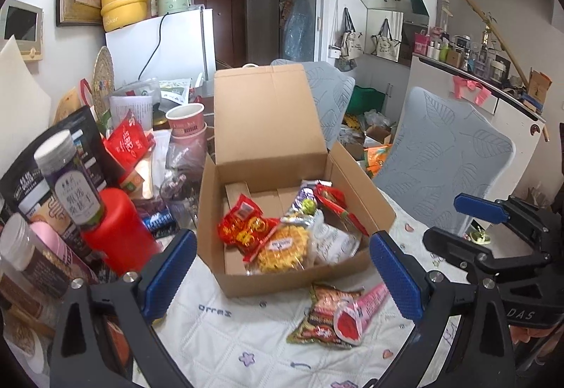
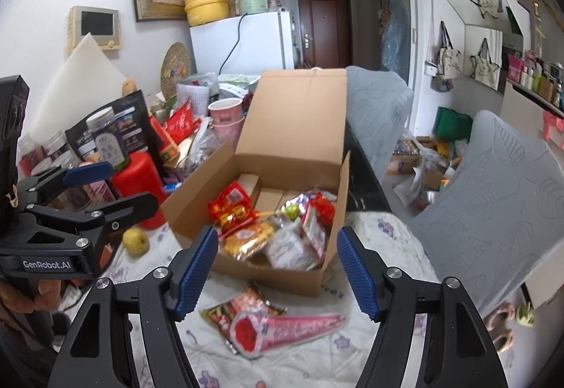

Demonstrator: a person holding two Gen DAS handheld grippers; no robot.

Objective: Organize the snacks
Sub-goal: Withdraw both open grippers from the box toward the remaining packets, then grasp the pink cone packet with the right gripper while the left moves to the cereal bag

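Pink cone packet (image 2: 292, 330) lies flat, wide end toward camera

left gripper (image 1: 283, 273): fingers spread wide, nothing between the pads, tilted downward
right gripper (image 2: 276, 273): fingers apart, nothing pressed between the pads, tilted downward
hand (image 2: 33, 294): wrapped around left gripper's handle

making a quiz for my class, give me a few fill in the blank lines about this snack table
The lid of the cardboard box stands ____.
The pink cone packet lies ____ the box, on the quilted cloth.
Beside the red canister sits a yellow-green ____.
Neither the left gripper nor the right gripper holds ____.

Missing words: open; outside; fruit; anything
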